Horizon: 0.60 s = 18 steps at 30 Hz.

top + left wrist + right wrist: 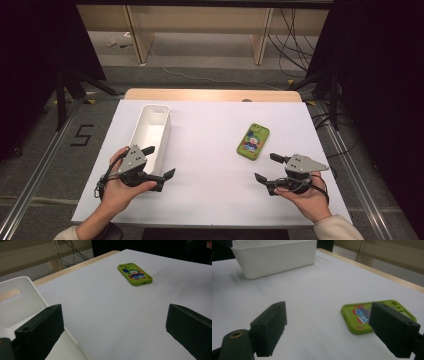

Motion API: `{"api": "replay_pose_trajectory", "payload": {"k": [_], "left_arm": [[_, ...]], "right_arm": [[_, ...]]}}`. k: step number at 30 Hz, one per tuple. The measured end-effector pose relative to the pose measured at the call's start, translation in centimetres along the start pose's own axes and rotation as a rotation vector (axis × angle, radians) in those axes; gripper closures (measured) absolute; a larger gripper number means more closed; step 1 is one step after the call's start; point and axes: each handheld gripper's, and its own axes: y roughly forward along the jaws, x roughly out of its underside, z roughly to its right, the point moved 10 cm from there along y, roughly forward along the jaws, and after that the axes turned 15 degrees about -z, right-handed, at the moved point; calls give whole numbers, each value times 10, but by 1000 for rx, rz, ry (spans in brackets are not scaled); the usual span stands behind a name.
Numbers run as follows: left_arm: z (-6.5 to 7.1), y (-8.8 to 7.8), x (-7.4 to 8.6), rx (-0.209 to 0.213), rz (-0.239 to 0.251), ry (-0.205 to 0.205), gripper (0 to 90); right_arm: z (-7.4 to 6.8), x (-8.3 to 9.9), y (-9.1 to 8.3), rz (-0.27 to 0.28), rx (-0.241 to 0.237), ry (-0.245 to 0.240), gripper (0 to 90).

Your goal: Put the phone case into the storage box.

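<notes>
A green phone case (253,141) with a cartoon clown print lies flat on the white table (215,150), right of centre. It also appears in the left gripper view (135,274) and partly behind a jaw in the right gripper view (359,317). A long white plastic bin (167,134) stands at the left, seemingly empty. My left gripper (159,161) is open at the bin's near end, one jaw over the bin's corner (22,297). My right gripper (268,168) is open just short of the phone case, holding nothing.
The bin's outer wall (274,260) rises beyond the right gripper's jaws. A wooden strip (210,95) runs along the table's far edge. Bare white surface lies between the two grippers. Cables and stand legs sit on the floor beyond the table.
</notes>
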Motion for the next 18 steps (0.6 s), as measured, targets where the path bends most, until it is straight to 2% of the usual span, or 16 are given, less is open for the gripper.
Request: {"api": "replay_pose_trajectory", "payload": {"k": [13, 18], "left_arm": [[-1, -1, 0, -1, 6, -4, 16], [-1, 0, 0, 0, 3, -4, 20]], "right_arm": [[0, -1, 1, 1, 3, -3, 163], [2, -2, 8, -4, 17, -6, 185]]}}
